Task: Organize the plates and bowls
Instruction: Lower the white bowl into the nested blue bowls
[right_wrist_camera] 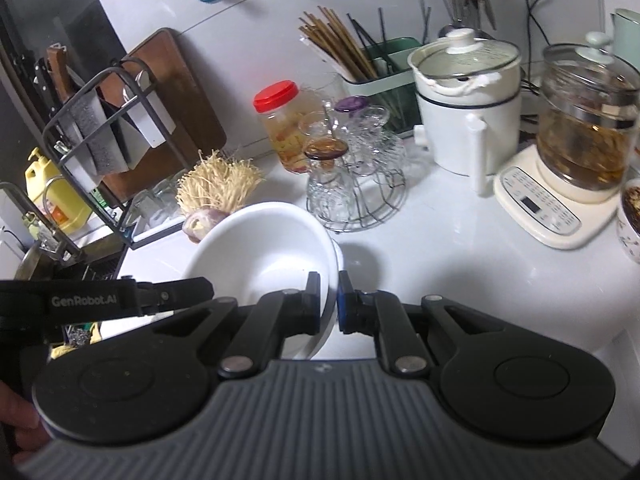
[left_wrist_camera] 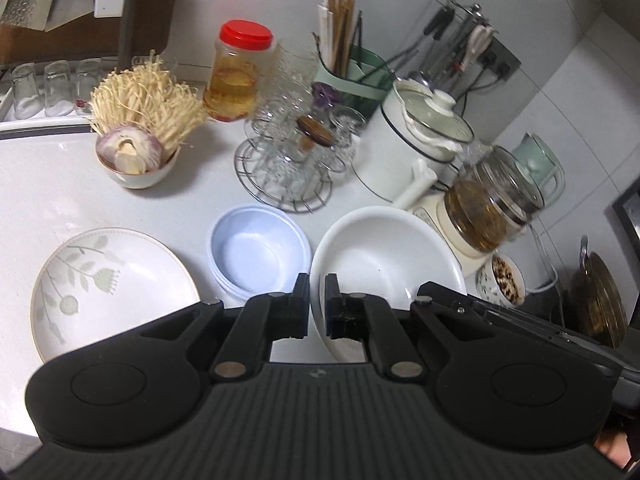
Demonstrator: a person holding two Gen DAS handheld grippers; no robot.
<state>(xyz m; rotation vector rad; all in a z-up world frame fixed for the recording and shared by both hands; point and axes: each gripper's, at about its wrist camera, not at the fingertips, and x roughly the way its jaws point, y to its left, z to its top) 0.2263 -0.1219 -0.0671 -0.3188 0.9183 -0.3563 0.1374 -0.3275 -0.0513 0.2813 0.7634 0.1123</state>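
While both tools clamp white bowl rim | floral plate left-view only

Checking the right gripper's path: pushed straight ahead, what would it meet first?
Probably the wire glass rack; the right gripper itself grips the white bowl. Depth is unclear.

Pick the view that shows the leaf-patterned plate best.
The left wrist view: the leaf-patterned plate lies nearly whole on the counter, left of the pale blue bowls. The right wrist view does not show it at all.
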